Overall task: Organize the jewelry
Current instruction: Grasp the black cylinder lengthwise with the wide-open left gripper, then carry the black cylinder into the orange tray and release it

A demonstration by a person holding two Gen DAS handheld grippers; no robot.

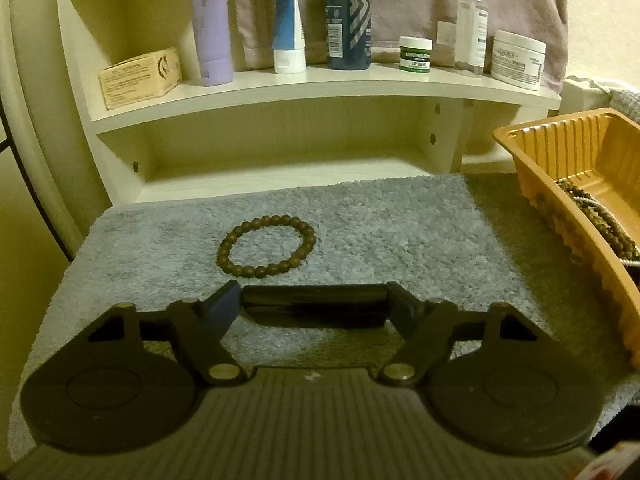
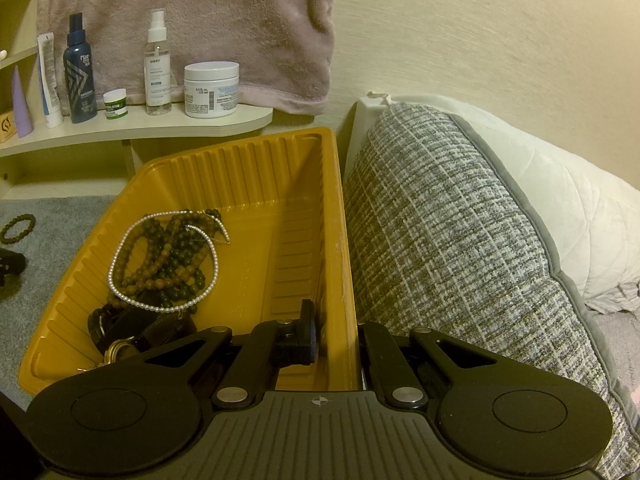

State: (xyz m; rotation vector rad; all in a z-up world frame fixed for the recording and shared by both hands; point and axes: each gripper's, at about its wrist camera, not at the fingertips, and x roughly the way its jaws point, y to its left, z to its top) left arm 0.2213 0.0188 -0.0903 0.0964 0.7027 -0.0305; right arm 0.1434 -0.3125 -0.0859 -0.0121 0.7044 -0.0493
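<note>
Lying flat on the grey mat (image 1: pixel 400 232), the brown bead bracelet (image 1: pixel 266 246) forms a closed loop just ahead of the left gripper (image 1: pixel 314 300), apart from it. That gripper's fingers are spread wide, with nothing between them but mat and a dark bar that spans the gap.

The right gripper (image 2: pixel 340 332) straddles the tray's near right wall: its left finger (image 2: pixel 306 334) is inside the yellow tray (image 2: pixel 332 240) and its right finger is outside, against the woven cushion (image 2: pixel 460 248). The jaws look closed on that wall (the far side of the contact is hidden by the rim, so the grip itself is not fully visible).

Inside the tray, toward its left side, a pearl strand (image 2: pixel 120 256) loops around a heap of brown and dark green beads (image 2: pixel 172 264), and a dark leather strap with a gold buckle (image 2: pixel 132 334) lies at the near corner. The rest of the tray floor is bare.

From the left wrist view the tray (image 1: pixel 560 152) sits at the mat's right edge, well apart from the bracelet. Behind the mat a white shelf (image 1: pixel 320 84) carries tubes, bottles and jars, with a pink towel (image 2: pixel 200 20) hanging on the wall above it.
</note>
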